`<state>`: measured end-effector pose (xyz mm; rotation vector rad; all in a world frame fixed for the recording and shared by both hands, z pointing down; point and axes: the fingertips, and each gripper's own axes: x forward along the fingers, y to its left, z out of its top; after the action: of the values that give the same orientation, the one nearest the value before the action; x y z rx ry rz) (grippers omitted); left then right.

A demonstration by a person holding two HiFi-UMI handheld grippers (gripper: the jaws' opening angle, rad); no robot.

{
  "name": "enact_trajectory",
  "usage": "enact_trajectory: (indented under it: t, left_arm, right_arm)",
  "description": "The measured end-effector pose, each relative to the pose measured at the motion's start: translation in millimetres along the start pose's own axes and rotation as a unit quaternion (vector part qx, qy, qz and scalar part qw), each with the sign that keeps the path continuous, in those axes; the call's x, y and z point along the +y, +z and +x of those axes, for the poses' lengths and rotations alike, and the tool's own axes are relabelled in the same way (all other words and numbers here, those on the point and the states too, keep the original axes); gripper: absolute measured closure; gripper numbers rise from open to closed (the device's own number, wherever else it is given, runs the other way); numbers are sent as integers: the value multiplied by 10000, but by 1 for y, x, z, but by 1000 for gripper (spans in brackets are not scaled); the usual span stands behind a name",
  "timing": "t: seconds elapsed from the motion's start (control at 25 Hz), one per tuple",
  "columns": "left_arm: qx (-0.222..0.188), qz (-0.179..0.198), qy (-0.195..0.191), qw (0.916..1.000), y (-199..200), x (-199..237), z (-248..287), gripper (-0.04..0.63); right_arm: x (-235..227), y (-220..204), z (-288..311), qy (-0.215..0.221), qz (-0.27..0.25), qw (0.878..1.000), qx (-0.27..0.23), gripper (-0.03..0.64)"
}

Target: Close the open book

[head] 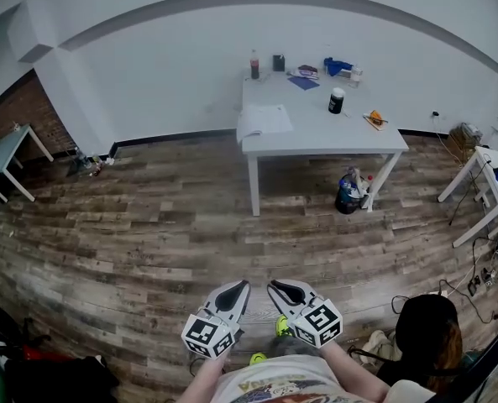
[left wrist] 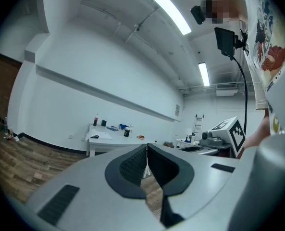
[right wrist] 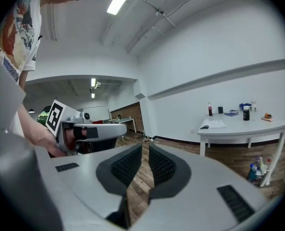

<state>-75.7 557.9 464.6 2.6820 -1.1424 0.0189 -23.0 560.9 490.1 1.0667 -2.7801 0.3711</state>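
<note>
The open book (head: 264, 121) lies flat at the left end of a white table (head: 332, 137) by the far wall, across the room from me. It shows small in the left gripper view (left wrist: 98, 136) and the right gripper view (right wrist: 212, 125). Both grippers are held low, side by side in front of my body, over the wood floor and pointing toward the table. My left gripper (head: 238, 288) (left wrist: 147, 146) has its tips touching, with nothing held. My right gripper (head: 280, 288) (right wrist: 145, 146) shows a thin slit between its pads, with nothing in it.
On the table stand a bottle (head: 254, 64), a black jar (head: 336, 101), blue items (head: 337, 65) and an orange thing (head: 375, 118). A bag (head: 349, 193) sits under it. Other white tables stand at the right (head: 484, 183) and left (head: 5, 154). A black backpack (head: 429, 326) lies near my right.
</note>
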Motion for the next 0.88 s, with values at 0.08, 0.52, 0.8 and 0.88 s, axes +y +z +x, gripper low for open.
enact_trajectory:
  t: [0.08,0.52,0.8,0.88]
  left_arm:
    - [9,10,41,10000,3,7,15,581]
    - [92,-17,364,9993,16,42,100,581]
    - [34,8,602,9982,16,53,144,581]
    - [-30,-29,682,9977,19,57,156,581]
  right_arm:
    - [-16,4,7,70,13,10000,14,582]
    - [-100,29,40,482,51,9988,54,583]
    - [-146,33,47,676,-31,9977,73,582]
    - [-160,33,48,706,-31,9975,95,583]
